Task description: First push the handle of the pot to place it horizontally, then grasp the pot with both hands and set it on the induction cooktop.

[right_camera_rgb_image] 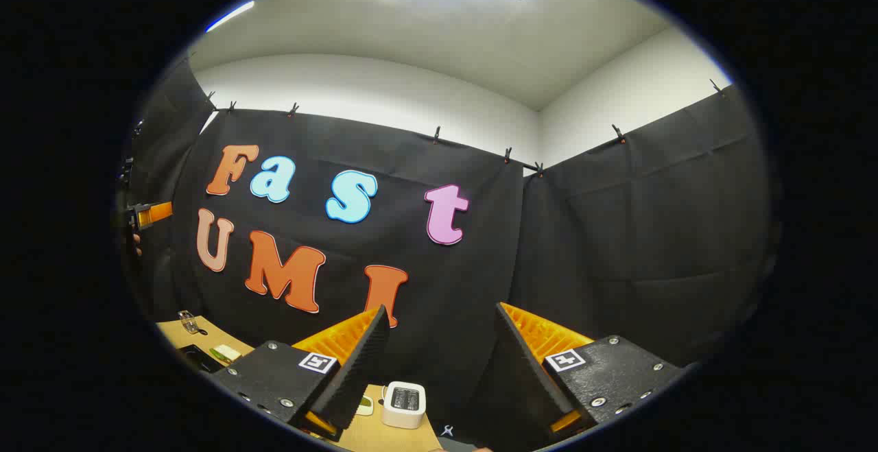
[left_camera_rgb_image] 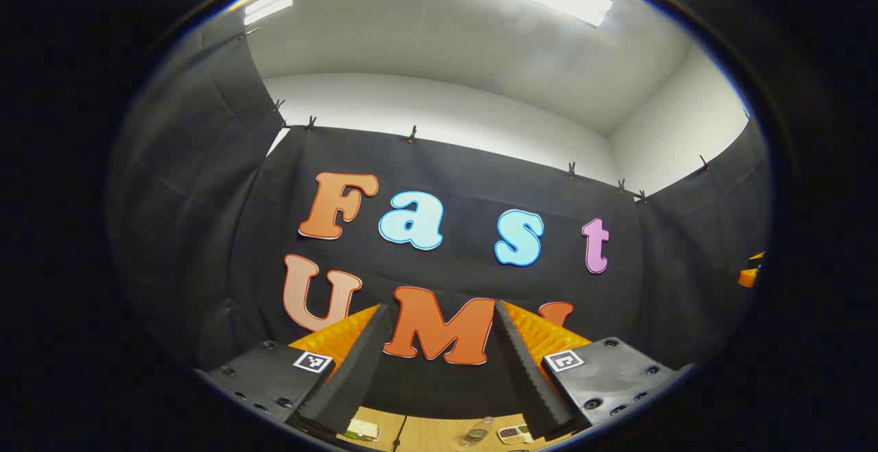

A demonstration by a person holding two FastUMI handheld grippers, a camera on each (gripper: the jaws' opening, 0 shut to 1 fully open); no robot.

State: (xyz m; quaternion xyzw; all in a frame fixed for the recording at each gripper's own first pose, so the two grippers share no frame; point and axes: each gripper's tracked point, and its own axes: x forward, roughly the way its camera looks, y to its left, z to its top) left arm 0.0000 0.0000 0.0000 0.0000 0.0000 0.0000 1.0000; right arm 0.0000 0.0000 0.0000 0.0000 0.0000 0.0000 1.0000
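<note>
- Background: the black cloth wall (left_camera_rgb_image: pixel 206 246) of the booth is standing ahead of both grippers, under a white ceiling (left_camera_rgb_image: pixel 439 40) with lit panels; a strip of wooden table (left_camera_rgb_image: pixel 439 431) is showing low between the fingers.
- Left gripper (left_camera_rgb_image: pixel 442 315): it is pointing upward at the wall, its fingers spread wide apart and gripping nothing. Below its tips, on the table, a small clear bottle (left_camera_rgb_image: pixel 478 430) and two small flat items are lying.
- Right gripper (right_camera_rgb_image: pixel 442 315): it is likewise tilting up at the wall, fingers wide apart and empty. A small white box-like appliance (right_camera_rgb_image: pixel 403 404) is sitting on the table just beyond its left finger.
- At the left edge of the right gripper view, part of the other gripper is showing, well apart.
- Task objects: the pot and the induction cooktop are lying outside what these views are taking in, presumably below and nearer than the fingers, so their place relative to either gripper cannot be told.
- Step in hand (judged): the task is appearing not yet begun, with both grippers raised clear of the table.
- Next move (judged): one gripper is needing to tip downward, find the pot handle, and push it sideways.
</note>
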